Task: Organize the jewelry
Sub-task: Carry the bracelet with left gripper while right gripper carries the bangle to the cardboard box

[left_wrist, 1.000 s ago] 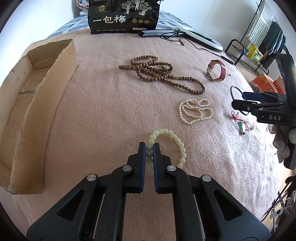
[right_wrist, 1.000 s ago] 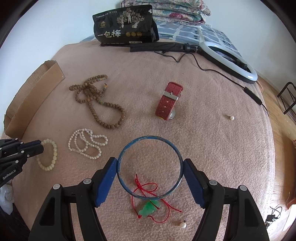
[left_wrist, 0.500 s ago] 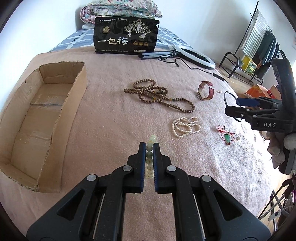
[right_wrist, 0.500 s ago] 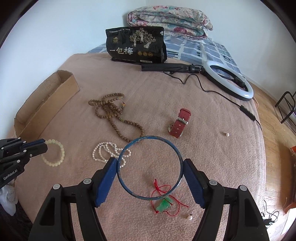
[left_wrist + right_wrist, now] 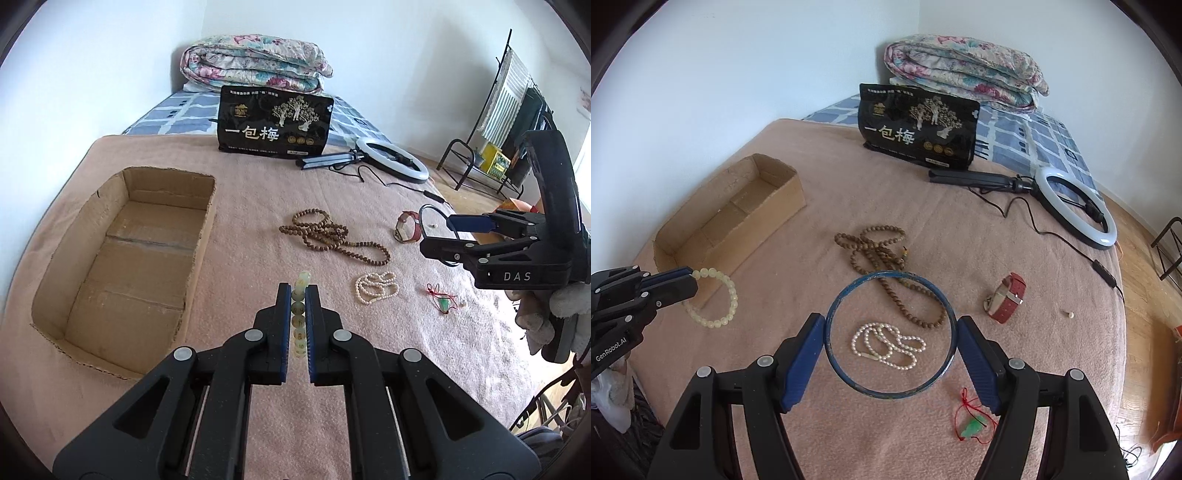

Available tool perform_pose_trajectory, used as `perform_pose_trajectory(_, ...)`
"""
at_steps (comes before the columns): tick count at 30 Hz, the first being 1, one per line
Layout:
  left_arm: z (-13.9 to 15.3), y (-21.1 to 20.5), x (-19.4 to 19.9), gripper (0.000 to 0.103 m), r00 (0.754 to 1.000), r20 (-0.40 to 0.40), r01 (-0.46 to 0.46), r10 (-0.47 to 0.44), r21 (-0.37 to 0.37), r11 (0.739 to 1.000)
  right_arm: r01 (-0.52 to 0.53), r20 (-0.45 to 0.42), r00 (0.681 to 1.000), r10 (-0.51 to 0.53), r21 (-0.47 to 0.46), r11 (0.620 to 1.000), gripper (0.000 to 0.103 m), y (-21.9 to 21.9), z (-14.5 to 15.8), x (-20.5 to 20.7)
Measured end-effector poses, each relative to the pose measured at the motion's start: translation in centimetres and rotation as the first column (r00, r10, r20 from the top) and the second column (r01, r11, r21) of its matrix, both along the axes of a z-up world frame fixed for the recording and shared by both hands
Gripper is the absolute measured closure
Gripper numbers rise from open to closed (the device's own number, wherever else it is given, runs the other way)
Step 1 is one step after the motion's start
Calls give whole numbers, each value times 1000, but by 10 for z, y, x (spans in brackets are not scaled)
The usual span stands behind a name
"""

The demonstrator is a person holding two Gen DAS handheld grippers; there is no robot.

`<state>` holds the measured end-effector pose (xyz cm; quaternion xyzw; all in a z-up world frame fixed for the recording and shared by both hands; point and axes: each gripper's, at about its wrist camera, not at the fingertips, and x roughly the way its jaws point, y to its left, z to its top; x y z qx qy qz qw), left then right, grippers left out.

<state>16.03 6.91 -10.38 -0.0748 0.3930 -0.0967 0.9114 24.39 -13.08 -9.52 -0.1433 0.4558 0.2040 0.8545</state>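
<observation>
Above a pink blanket (image 5: 258, 206) spread on a bed: left hand-held gripper (image 5: 296, 295) clenched on a pale jade bead bracelet (image 5: 300, 310), seen edge-on between the fingers at lower centre of the left view and dangling as an open loop at left in the right view (image 5: 716, 299). Right hand-held gripper (image 5: 891, 334) clamped across a blue bangle (image 5: 891, 334) at centre frame, pads pressing its two sides. Open cardboard box (image 5: 122, 254) at left of the left view, apparently the destination and seemingly bare inside. On the blanket at mid-frame: brown wooden prayer beads (image 5: 332, 236), a white pearl strand (image 5: 376, 288), a red-strapped watch (image 5: 1006, 297), and a green pendant on red cord (image 5: 973, 430) at lower right. Risks from here, as a judgement: bracelet held by only a few beads, so a quick swing toward the box could slip it free or snag the loop on the cardboard rim; rigid bangle pinched at two points could pivot or spring out if the grip eases.
</observation>
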Motion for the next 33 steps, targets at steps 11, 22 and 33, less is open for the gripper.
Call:
perform_pose_trajectory(11,18,71,-14,98,991,40,-126,126,-2,992,-107,24,994,107,33,994,29,76,12,-1)
perform_pose_trajectory(22,12,141,-15,98,972,21,-235,235,16,972,-203,12,979,202,48,978,29,155,2,9)
perform_pose_trajectory(33,-13,168,-10,98,959,-51,-281,280,-11,960,-243,-3,970,244,78,967,28,210,-21,21)
